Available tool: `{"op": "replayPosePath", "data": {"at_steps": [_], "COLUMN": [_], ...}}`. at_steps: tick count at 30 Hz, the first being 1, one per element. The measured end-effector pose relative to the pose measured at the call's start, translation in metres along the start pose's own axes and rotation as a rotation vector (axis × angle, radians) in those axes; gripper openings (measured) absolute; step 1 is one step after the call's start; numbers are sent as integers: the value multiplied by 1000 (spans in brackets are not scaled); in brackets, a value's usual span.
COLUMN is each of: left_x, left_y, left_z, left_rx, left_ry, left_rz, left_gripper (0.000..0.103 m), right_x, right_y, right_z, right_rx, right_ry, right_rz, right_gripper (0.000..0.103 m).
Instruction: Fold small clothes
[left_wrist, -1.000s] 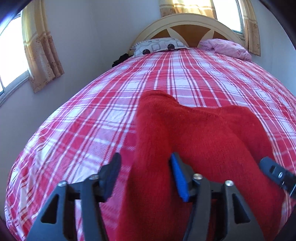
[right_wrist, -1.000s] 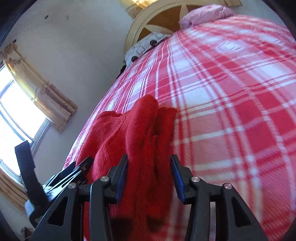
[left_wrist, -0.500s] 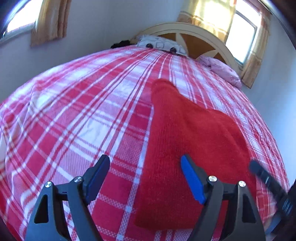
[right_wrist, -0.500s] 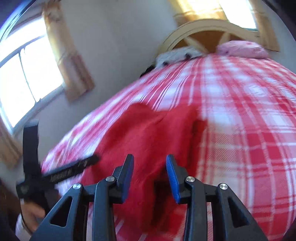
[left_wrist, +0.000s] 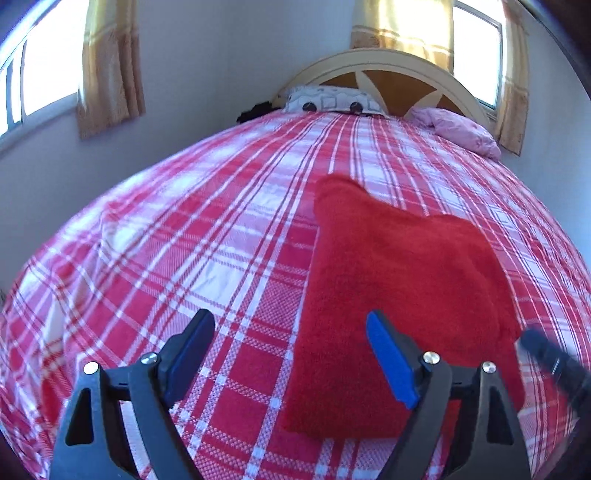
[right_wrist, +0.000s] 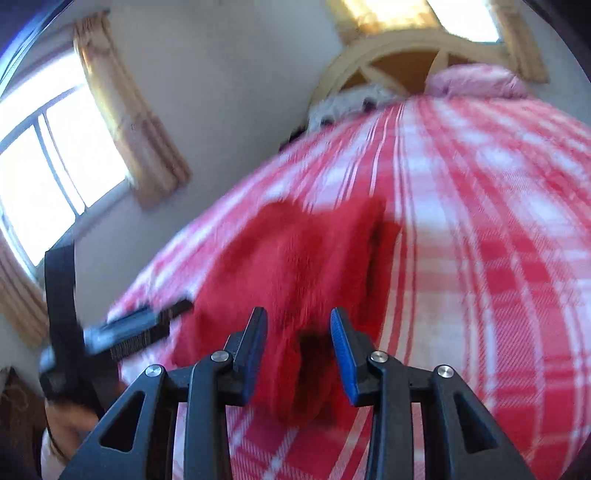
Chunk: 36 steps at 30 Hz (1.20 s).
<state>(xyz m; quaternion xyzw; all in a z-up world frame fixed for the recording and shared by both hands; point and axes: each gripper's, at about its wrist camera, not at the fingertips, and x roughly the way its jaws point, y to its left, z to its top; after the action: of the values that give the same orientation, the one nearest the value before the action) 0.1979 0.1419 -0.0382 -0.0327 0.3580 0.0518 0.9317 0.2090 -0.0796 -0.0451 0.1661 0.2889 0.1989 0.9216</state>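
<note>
Red knit garment (left_wrist: 399, 295) lying folded flat on the plaid bedspread (left_wrist: 207, 258); likely soft, light, floppy, best pinched at a near corner; left gripper (left_wrist: 291, 354) opening, empty; right gripper (right_wrist: 299, 350) part-open, unclamped.

My left claw (left_wrist: 290, 360) has bare plaid bedspread (left_wrist: 207, 236) ahead of it, flat and open up to the pillows (left_wrist: 332, 101) and headboard (left_wrist: 399, 79). The folded red garment (left_wrist: 391, 295) lies low to its right. My right claw (right_wrist: 297, 350) hangs over that garment; open bedspread lies to its right, my left claw to its left.
</note>
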Motion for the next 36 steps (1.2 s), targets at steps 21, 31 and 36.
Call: {"op": "replayPosePath", "data": {"at_steps": [21,31,36], "left_x": [-29,-78,-101], "left_y": [-12,-27,-28], "left_z": [-7,-22,-32], "left_rx": [45,106,123], "left_ry": [-59,-126,-126], "left_rz": [80,69,64], "left_gripper": [87,103,103], "right_x": [-38,-76,-103], "right_y": [19,31,36], "right_z": [8,-25,-32], "right_rx": [1,48,66], "right_ry": [-184,-85,-93], "right_rz": [-25,-55,-58], "right_gripper": [64,70,70]}}
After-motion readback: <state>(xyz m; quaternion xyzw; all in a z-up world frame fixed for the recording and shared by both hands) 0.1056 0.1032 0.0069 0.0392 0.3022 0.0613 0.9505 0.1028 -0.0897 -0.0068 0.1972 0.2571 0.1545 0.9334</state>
